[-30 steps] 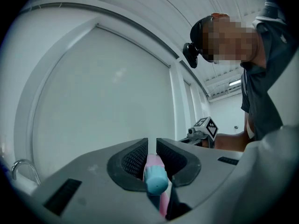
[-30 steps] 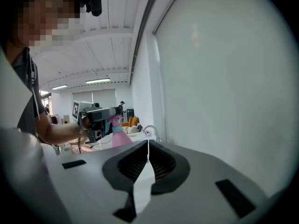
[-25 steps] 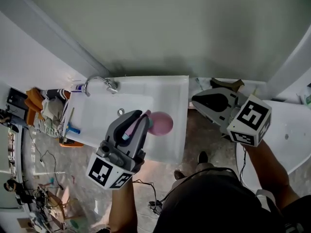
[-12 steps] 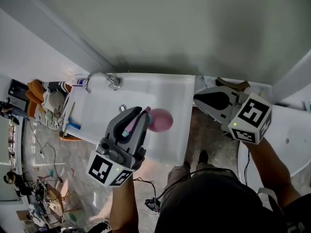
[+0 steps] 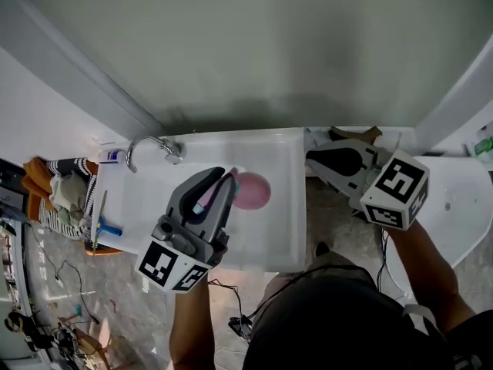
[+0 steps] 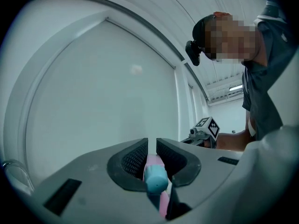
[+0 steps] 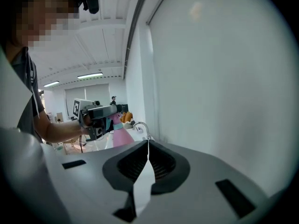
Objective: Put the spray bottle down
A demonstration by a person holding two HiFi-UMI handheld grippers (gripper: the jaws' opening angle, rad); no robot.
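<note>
**Spray bottle held over the sink**

The left gripper [image 5: 222,182] is over the white sink [image 5: 146,199], to the right of the faucet [image 5: 150,143] at the sink's back edge. Its fingers [image 6: 133,160] are clamped on the spray bottle [image 5: 253,190] with only a narrow gap between them. They pinch the pink neck just behind the blue nozzle. The round pink body hangs past the fingertips above the basin, and whether it touches the sink cannot be told. The right gripper [image 5: 310,160] is just off the sink's right edge, pointing towards it. Its fingers [image 7: 133,164] are pressed together and hold nothing.
</note>
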